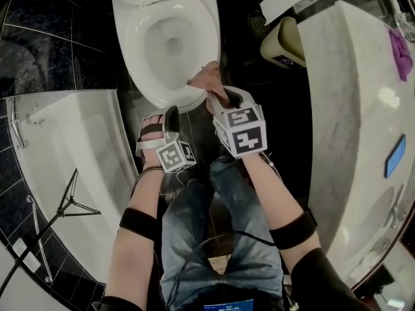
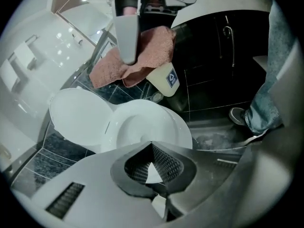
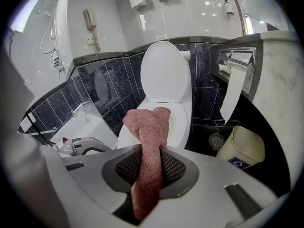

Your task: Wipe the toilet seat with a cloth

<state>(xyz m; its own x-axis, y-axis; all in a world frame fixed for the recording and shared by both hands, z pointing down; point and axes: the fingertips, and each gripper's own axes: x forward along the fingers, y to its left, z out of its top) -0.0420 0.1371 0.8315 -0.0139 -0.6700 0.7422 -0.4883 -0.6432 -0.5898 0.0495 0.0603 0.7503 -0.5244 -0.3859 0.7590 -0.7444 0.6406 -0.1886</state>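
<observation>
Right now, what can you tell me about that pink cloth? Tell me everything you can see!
The cloth is a dusty reddish-pink towel with a fuzzy, looped surface. The right gripper pinches it between its jaws. A bunched, folded lump sticks out in front and a short tail hangs behind. It is over the front edge of the white toilet seat. Whether it touches the seat is unclear.

Bright, even ceiling light blows out the white toilet seat (image 1: 206,44) and leaves glints on the glossy wall (image 3: 199,13); the dark floor (image 1: 285,109) loses detail. Both gripper views bulge, with black corners and soft foregrounds.
</observation>
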